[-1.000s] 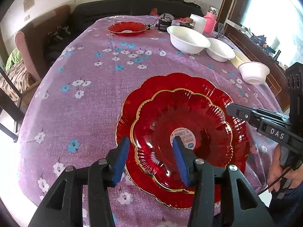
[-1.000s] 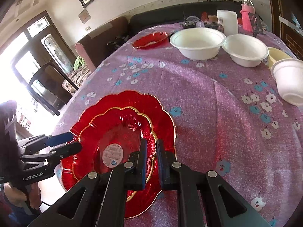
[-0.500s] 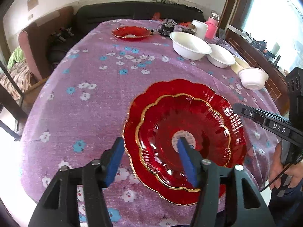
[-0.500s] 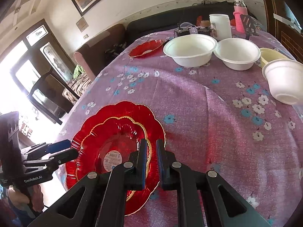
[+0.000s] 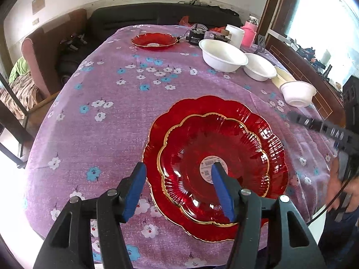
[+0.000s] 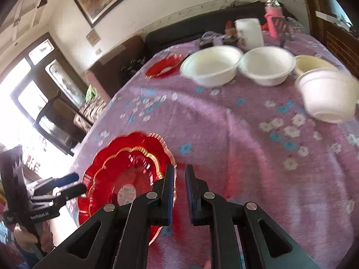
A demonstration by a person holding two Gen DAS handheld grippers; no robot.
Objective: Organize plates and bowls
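Smaller scalloped red glass plate (image 5: 215, 165) nested on larger red glass plate (image 5: 262, 116), stacked by size. Left gripper (image 5: 177, 188) jaws apart, empty; right gripper (image 6: 179, 190) together, empty.

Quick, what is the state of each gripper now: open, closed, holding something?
Left gripper: open, just widened, holding nothing, above the red plates.
Right gripper: closed, empty.

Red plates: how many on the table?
3. Large red plate near the table's front edge, mid-size red plate stacked on it, small red plate at the far end. More could lie hidden under the stack.
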